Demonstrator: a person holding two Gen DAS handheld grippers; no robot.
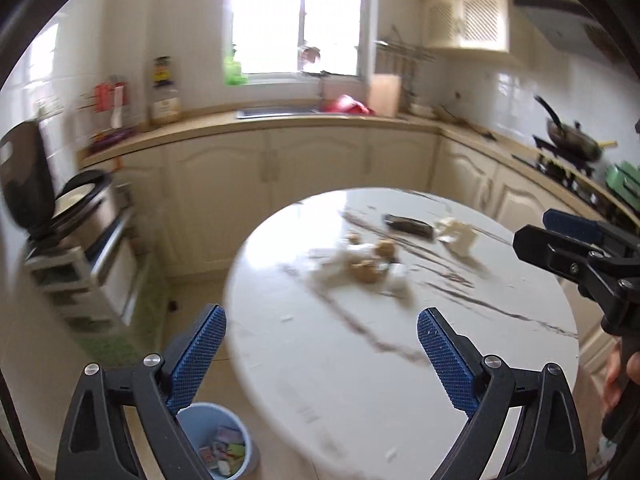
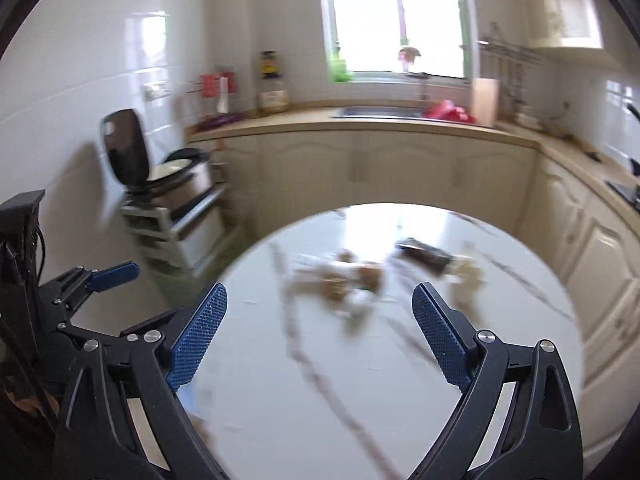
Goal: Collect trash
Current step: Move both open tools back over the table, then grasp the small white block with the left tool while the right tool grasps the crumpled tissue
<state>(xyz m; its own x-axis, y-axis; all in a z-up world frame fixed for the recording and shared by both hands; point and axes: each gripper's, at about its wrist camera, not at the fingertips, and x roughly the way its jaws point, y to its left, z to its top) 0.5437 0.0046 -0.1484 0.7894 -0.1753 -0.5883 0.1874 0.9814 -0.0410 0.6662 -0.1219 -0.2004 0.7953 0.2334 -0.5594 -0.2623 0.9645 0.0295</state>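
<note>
Small kitchen, round marble-look table [image 1: 320,380] in the middle, everything a bit motion-blurred.

Over at 9 o'clock in the left wrist view: open rice cooker [image 1: 60,204] on a white drawer unit [image 1: 80,280]. Down at 7 o'clock, on the floor right beside the table edge: blue bin [image 1: 224,440] with a few wrappers already inside.

Left gripper [image 1: 320,354] spread wide over the near table edge, blue pads well apart, nothing between them.

Trash pile [image 1: 368,264] past table centre, toward 1 o'clock from that gripper: crumpled white tissue mixed with brownish shell-like bits, too blurry to name properly. Dark wrapper [image 1: 408,225] just behind it, and a scrunched white paper [image 1: 456,234] just beside that at 3 o'clock.

Right gripper [image 2: 320,332] also gaping wide and empty, hovering over the table, pile at its 12 o'clock.

Far right at 3 o'clock: stove [image 1: 568,168] with a dark pan [image 1: 572,140] on it.
</note>
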